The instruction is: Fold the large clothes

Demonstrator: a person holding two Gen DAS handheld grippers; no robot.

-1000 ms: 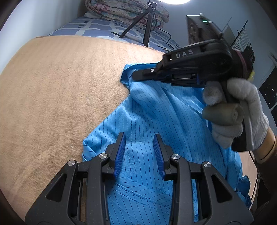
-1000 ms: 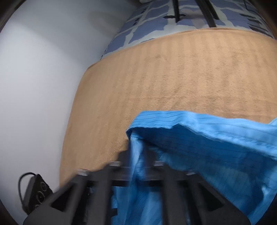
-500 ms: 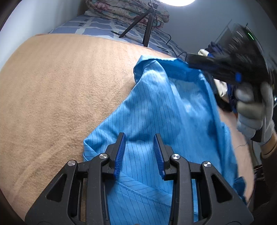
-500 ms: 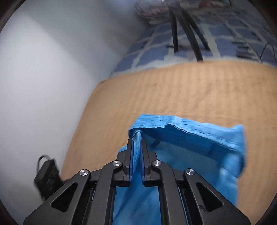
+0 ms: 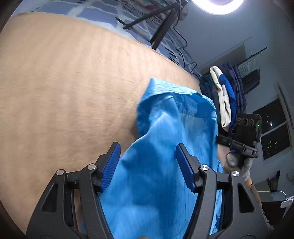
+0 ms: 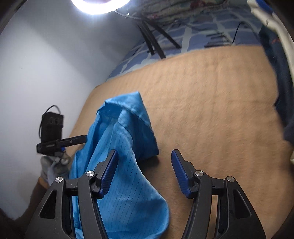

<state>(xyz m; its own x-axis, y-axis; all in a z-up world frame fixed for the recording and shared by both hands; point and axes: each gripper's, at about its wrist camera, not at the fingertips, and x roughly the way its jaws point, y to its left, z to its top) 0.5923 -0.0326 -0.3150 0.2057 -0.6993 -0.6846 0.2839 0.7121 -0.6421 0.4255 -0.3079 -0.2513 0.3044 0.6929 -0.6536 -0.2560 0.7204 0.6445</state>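
A bright blue garment [image 5: 165, 128] with thin dark stripes lies folded over itself on the tan blanket [image 5: 64, 82]. My left gripper [image 5: 148, 165] hovers over its near part; the jaws are opening, with cloth below and between them but not pinched. In the right wrist view the garment [image 6: 125, 128] runs under the left finger of my right gripper [image 6: 145, 171], whose jaws are opening and hold nothing. Each gripper shows in the other's view, in a gloved hand: the right gripper [image 5: 220, 138] beside the garment's right edge, the left gripper [image 6: 82, 137] at its left edge.
A pile of dark and cream clothes [image 5: 224, 95] sits at the blanket's right end. Black tripod legs [image 5: 161, 33] stand on blue patterned bedding [image 6: 193, 36] behind the blanket. A white wall [image 6: 46, 73] borders the left side. A ring light [image 5: 218, 5] shines overhead.
The right gripper carried the garment's far edge across over the rest, then opened and let it go. The left jaws spread wider, and the left hand shifted sideways along the garment.
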